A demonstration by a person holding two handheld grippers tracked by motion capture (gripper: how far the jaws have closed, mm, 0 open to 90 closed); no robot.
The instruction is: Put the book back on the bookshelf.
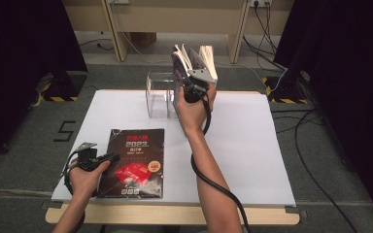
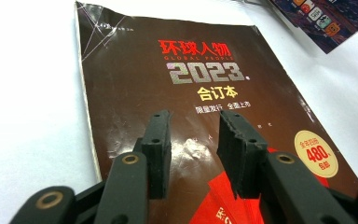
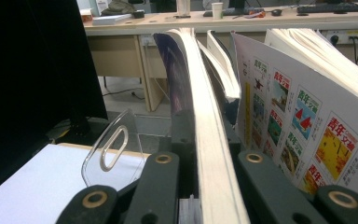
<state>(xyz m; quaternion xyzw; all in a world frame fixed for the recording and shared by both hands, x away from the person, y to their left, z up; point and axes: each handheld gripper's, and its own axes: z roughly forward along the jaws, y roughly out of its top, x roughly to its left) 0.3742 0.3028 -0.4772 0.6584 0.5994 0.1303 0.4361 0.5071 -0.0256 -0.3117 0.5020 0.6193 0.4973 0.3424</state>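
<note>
Right tool [image 1: 200, 73] pinches a magazine [image 3: 209, 140] by its edge, upright at 12 o'clock over the clear rack [image 1: 159, 95], pages fanning loose above the jaws; probably held vertical so it can drop into a slot. Left tool [image 2: 193, 147], jaws spread and holding nothing, hovers over the dark book [image 2: 177, 102] lying flat on the bench [image 1: 252, 145] at 7 o'clock, likely next for pickup.

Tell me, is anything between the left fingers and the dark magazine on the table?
Nothing visible is in the way. The left gripper hangs just over the dark magazine, its fingers apart with nothing between them, and the cover lies bare on the white table.
</note>
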